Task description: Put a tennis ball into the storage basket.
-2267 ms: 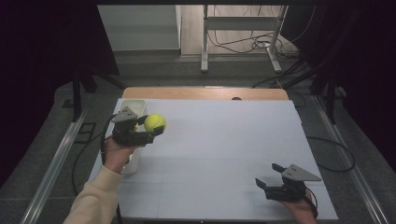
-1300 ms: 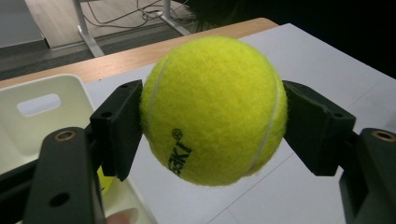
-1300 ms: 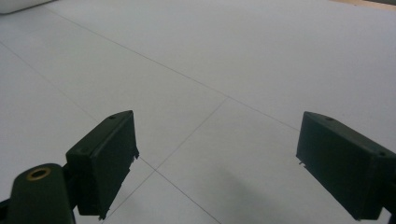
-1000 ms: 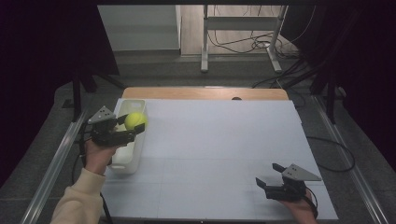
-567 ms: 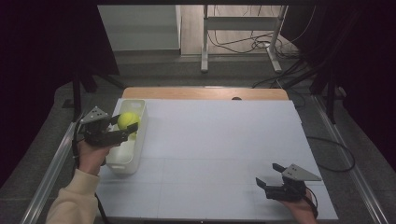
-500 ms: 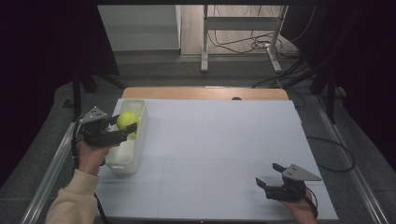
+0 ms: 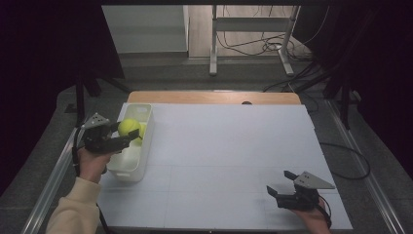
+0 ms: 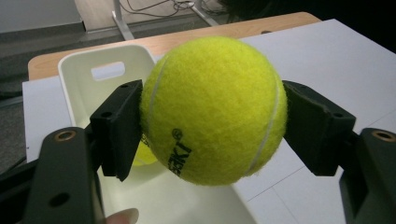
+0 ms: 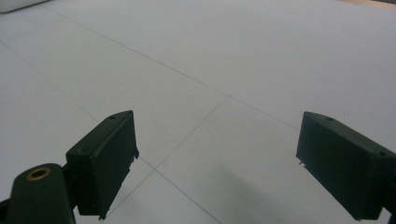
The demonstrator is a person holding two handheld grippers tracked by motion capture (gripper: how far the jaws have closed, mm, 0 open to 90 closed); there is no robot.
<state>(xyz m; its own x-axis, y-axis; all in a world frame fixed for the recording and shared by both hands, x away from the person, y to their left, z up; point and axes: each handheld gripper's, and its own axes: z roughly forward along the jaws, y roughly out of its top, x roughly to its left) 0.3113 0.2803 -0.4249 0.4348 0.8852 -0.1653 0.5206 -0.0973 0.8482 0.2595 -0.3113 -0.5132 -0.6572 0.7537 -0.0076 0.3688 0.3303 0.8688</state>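
Note:
A yellow tennis ball [image 7: 128, 127] [image 8: 215, 109] is clamped between the two black jaws of my left gripper [image 7: 127, 137] [image 8: 212, 126], which hangs over the white bin [image 7: 132, 163] [image 8: 88, 79] at the table's left edge. A second yellow ball [image 8: 145, 154] lies inside the bin, mostly hidden behind the held one. My right gripper [image 7: 276, 194] [image 9: 217, 163] rests low near the table's front right, jaws wide apart with only bare white tabletop between them.
The white table top [image 7: 229, 151] stretches between the two hands, with a wooden strip [image 7: 214, 97] along its far edge. Beyond it stand a metal desk frame [image 7: 251, 39] and loose cables on the floor. Dark curtains close in both sides.
My left gripper has carried the tennis ball leftward and a little lower, from the table beside the bin to above the bin. The right gripper has stayed where it was.

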